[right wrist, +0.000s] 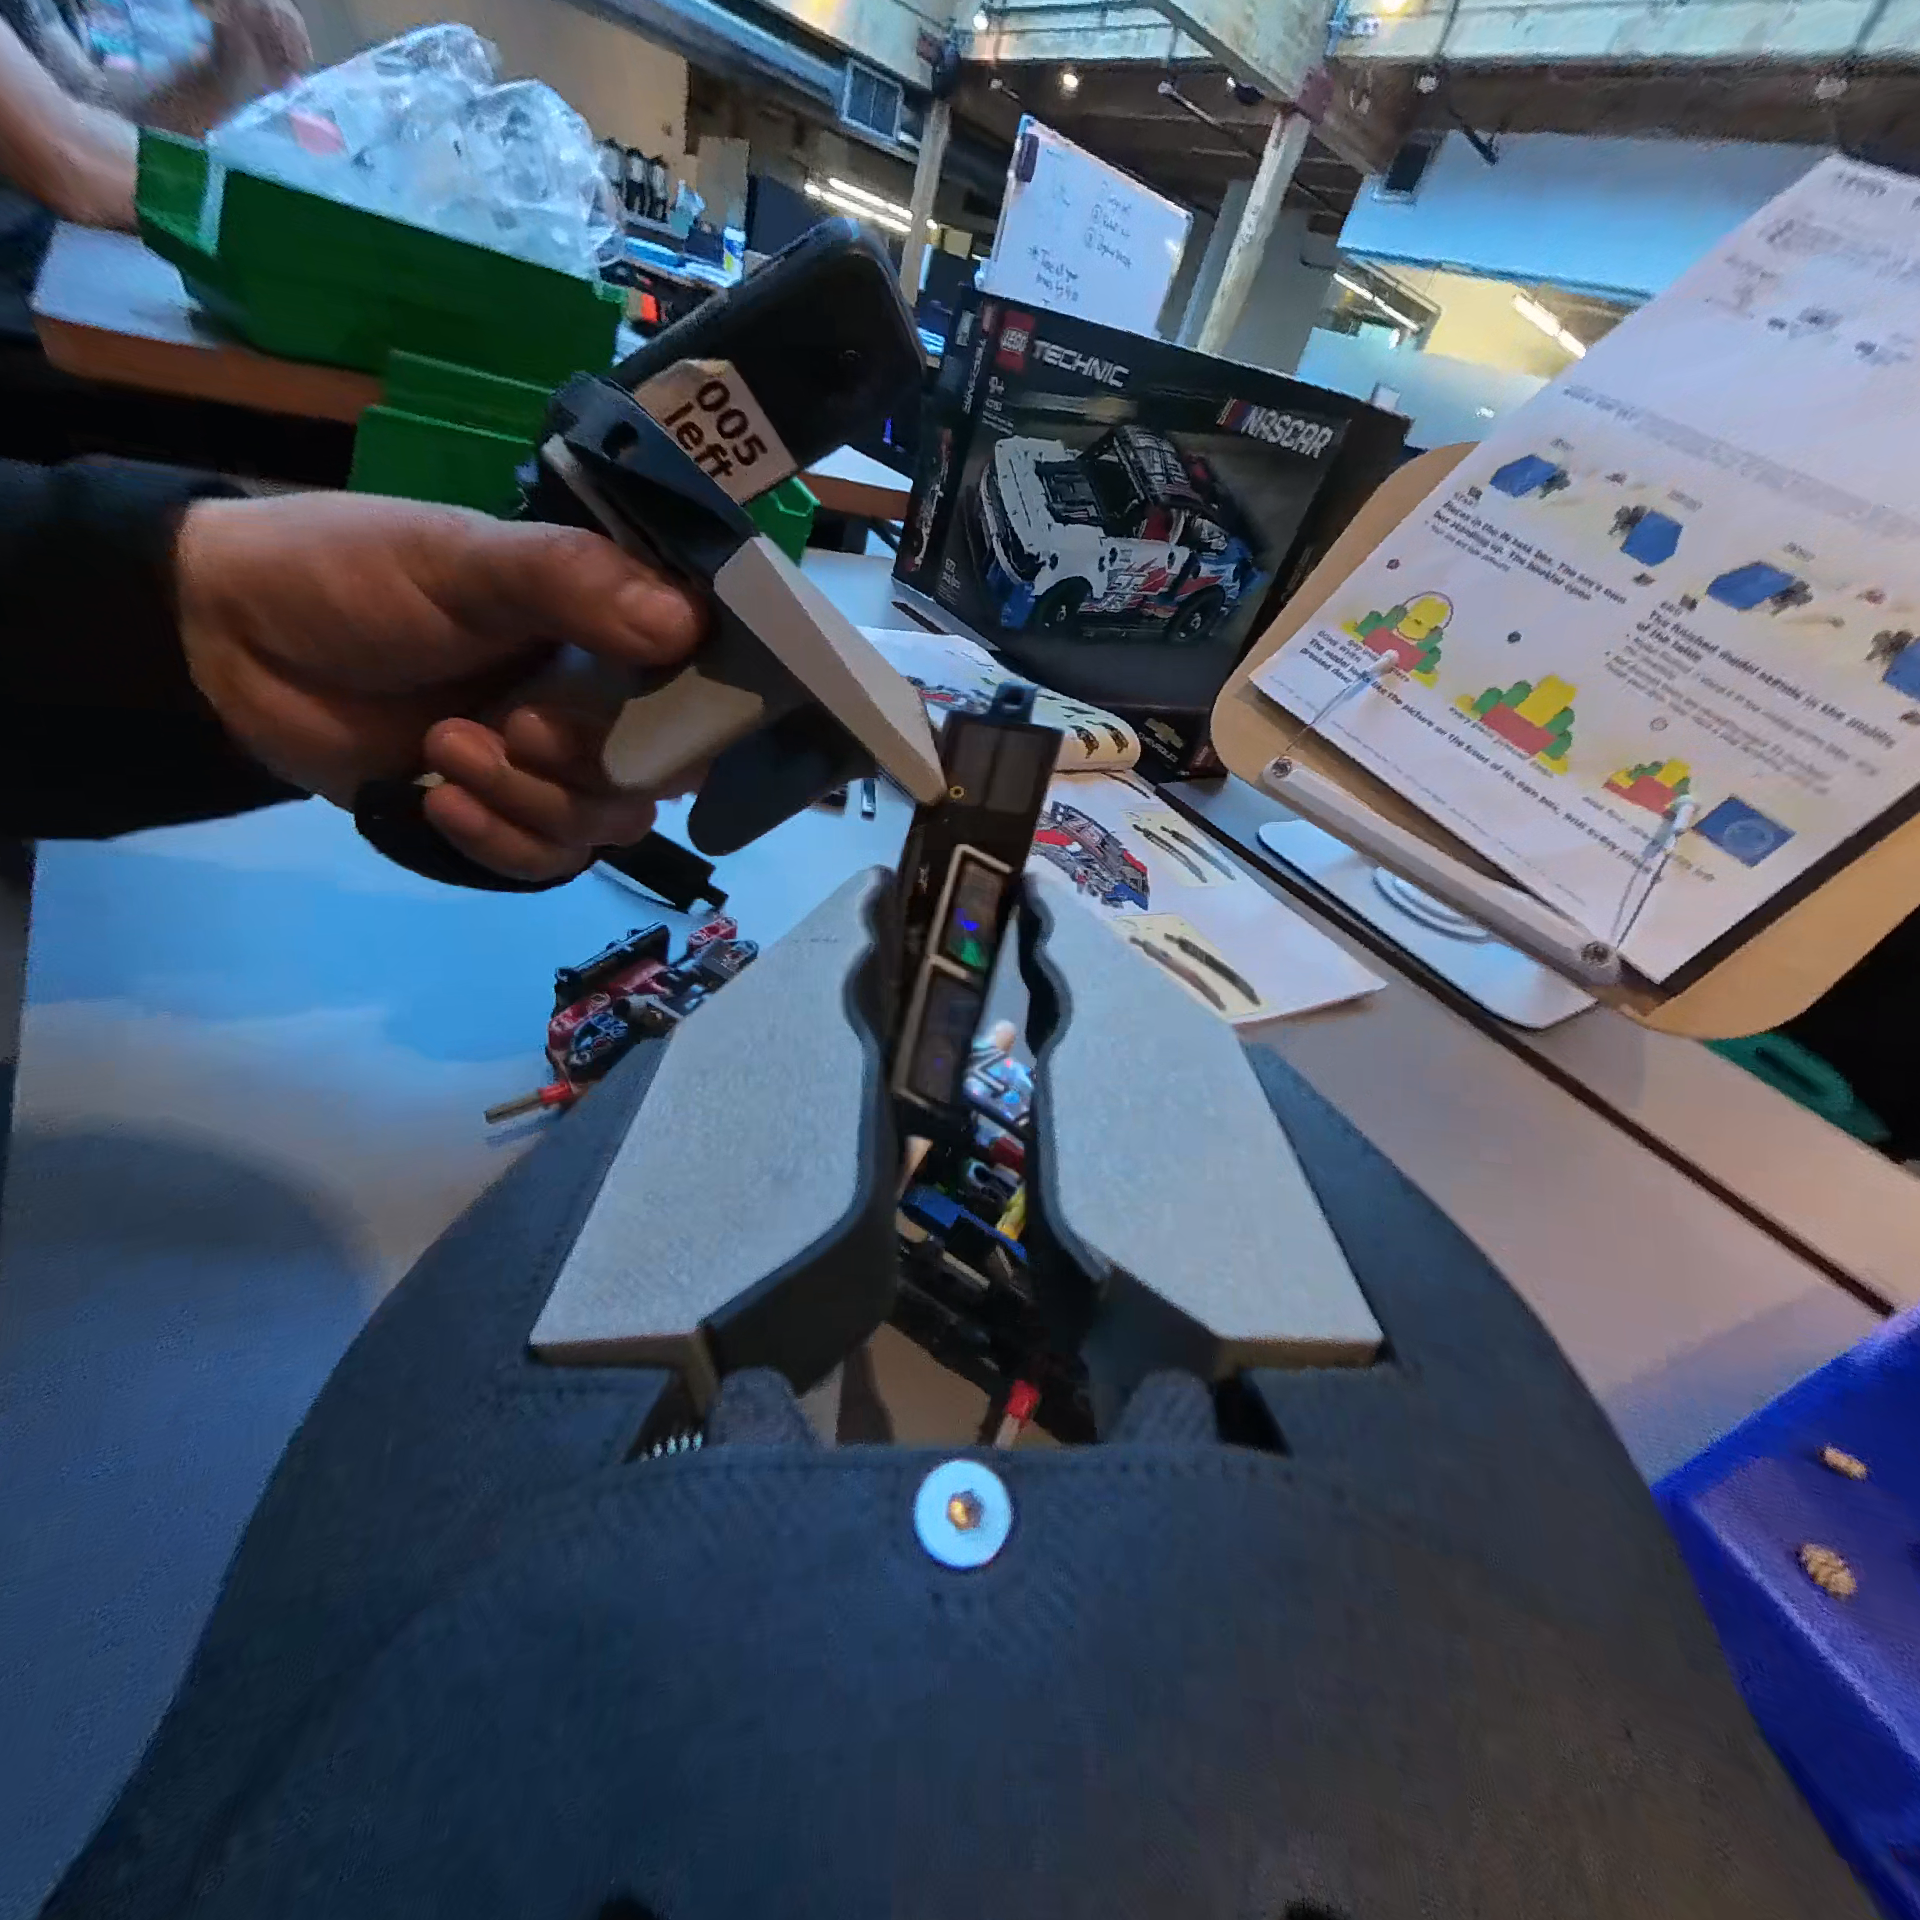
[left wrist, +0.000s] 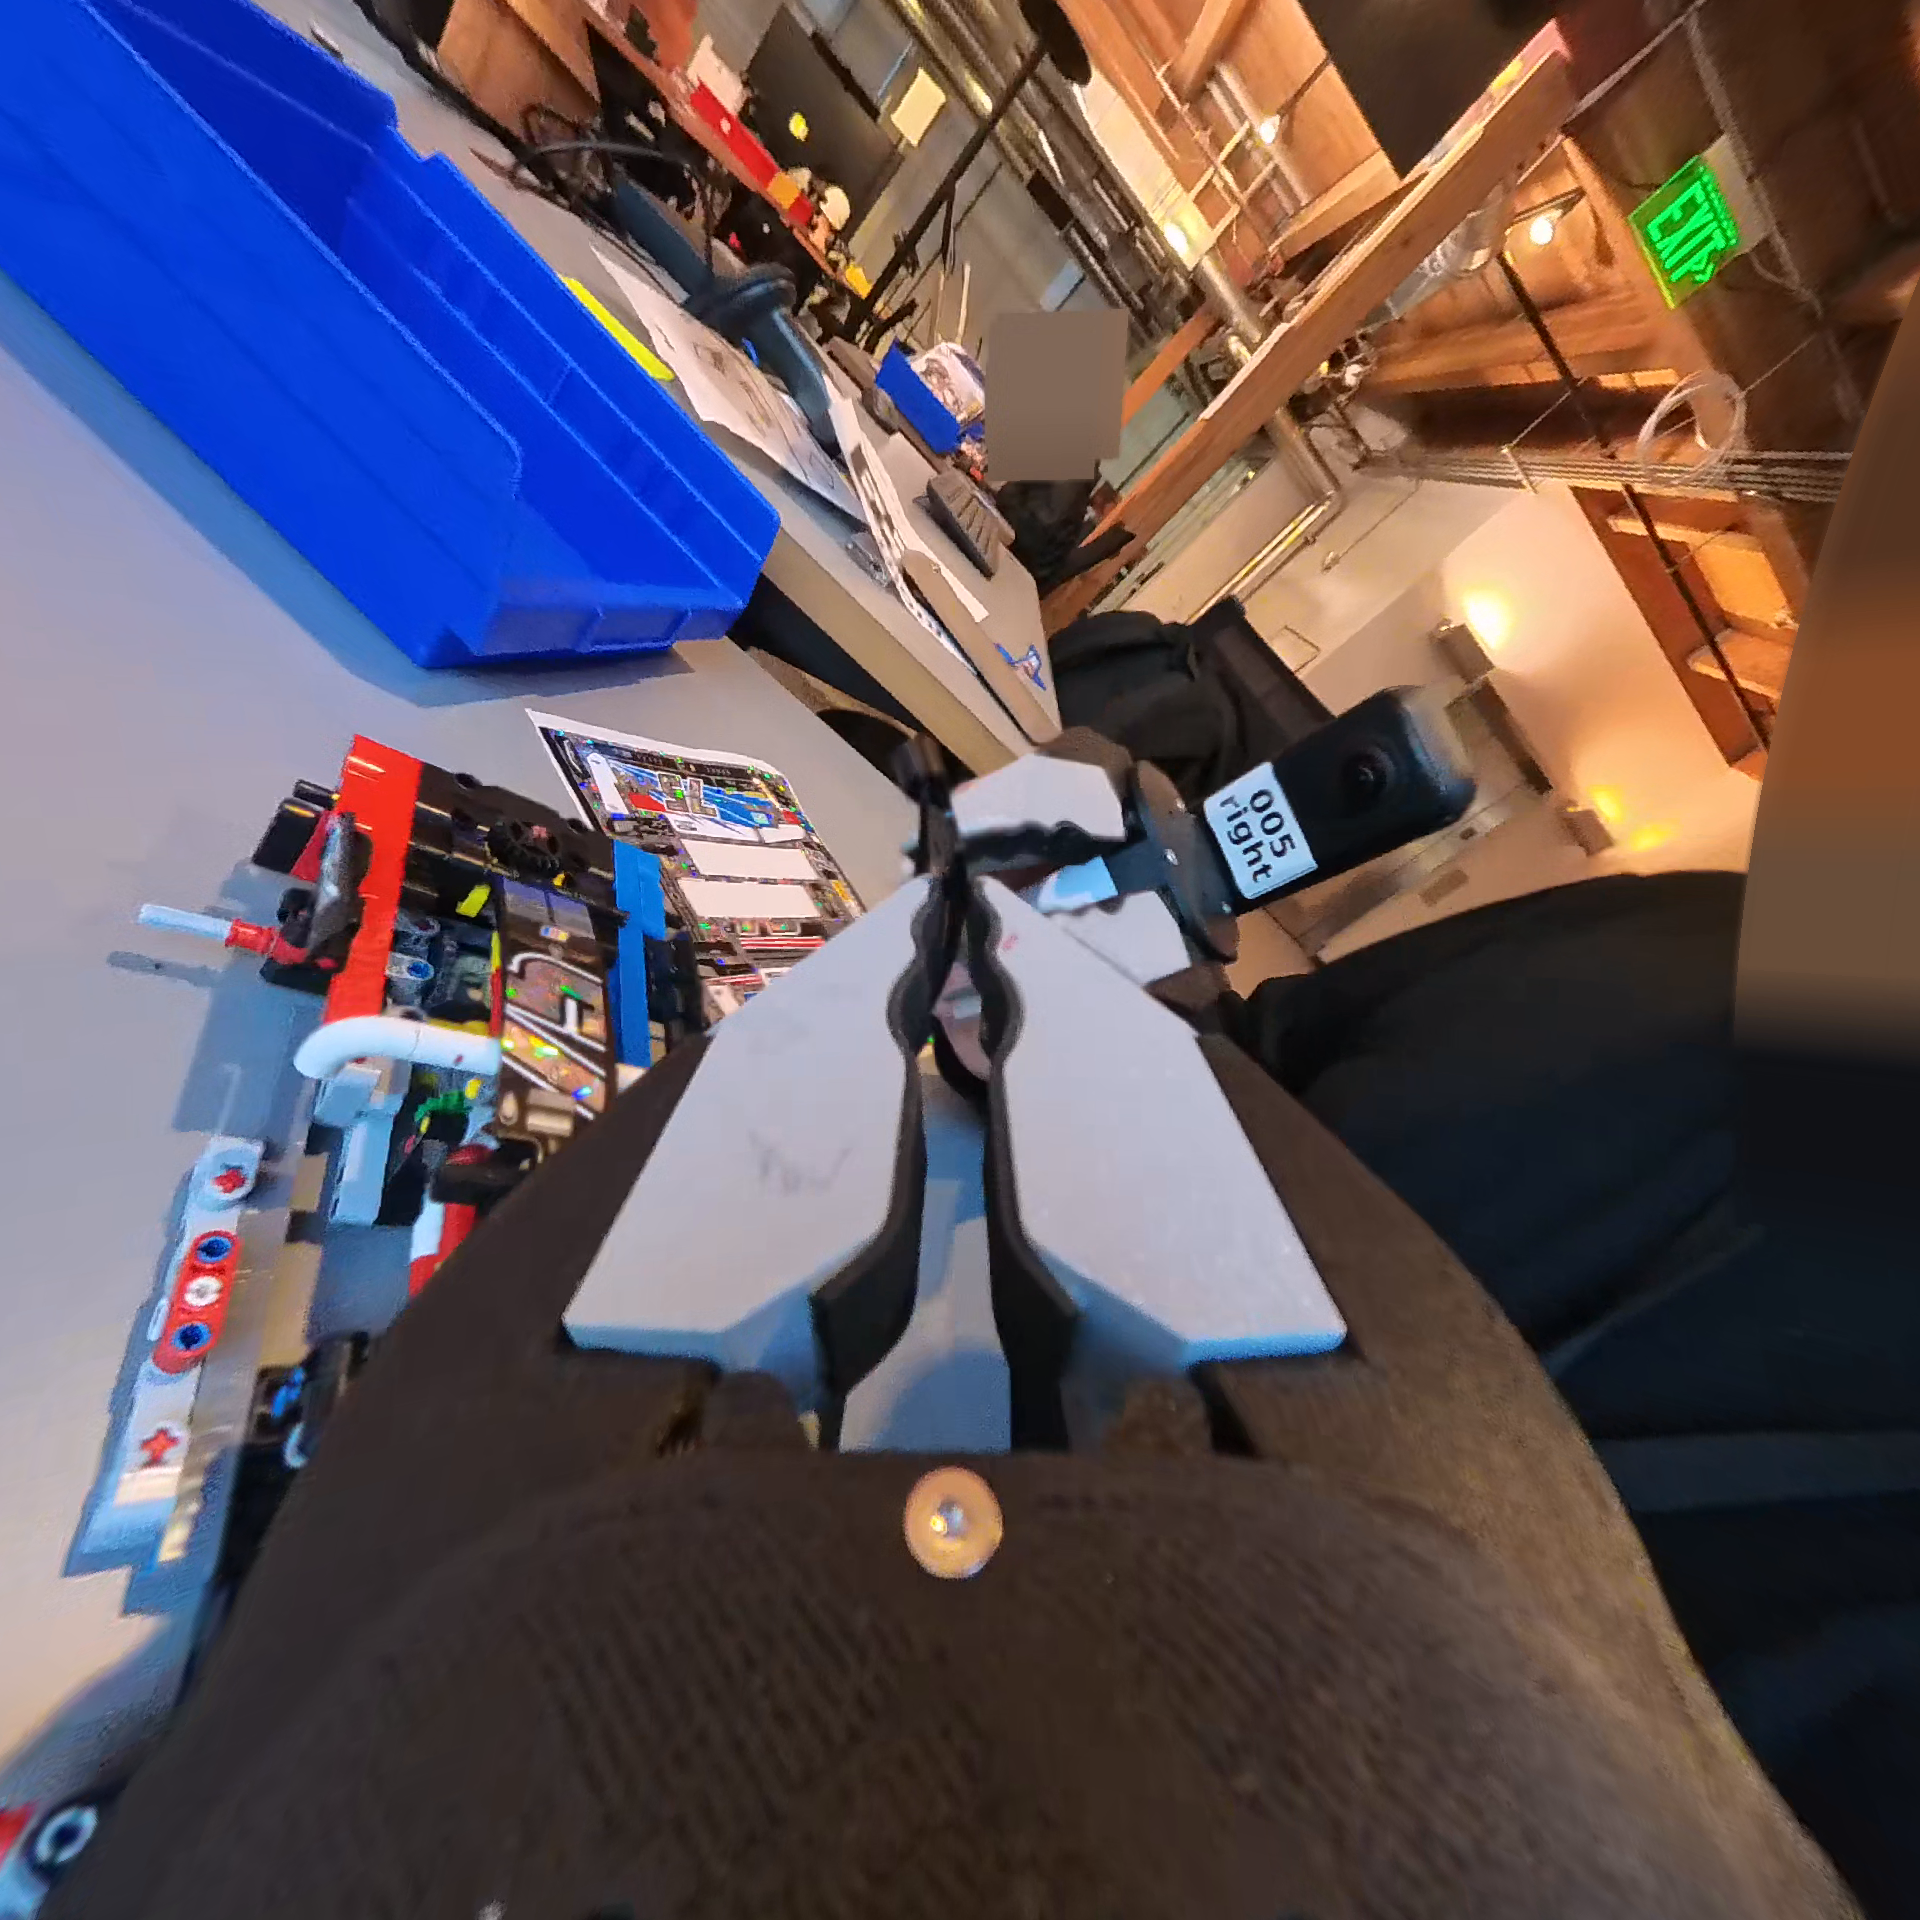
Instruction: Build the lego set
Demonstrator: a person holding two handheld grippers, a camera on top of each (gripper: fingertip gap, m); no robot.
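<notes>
My right gripper (right wrist: 956,904) is shut on a long black Lego panel (right wrist: 1000,756) with shiny stickers and holds it upright above the table. My left gripper (left wrist: 940,894) is shut. It also shows in the right wrist view (right wrist: 928,771), held in a hand, its tips touching the panel's upper left edge. I cannot tell whether they pinch it. In the left wrist view the panel (left wrist: 928,779) shows edge-on in the right gripper (left wrist: 966,831). The part-built model (left wrist: 447,987), black, red, blue and white, lies on the table to the left.
A blue bin (left wrist: 364,364) stands behind the model, a sticker sheet (left wrist: 717,831) beside it. Also in view are the set's box (right wrist: 1122,520), an instruction sheet on a stand (right wrist: 1610,623), loose parts (right wrist: 644,987), sticker sheets (right wrist: 1195,894), green bins (right wrist: 395,291) and a blue bin's corner (right wrist: 1818,1558). Both grippers' tips are close together, under 4 cm apart.
</notes>
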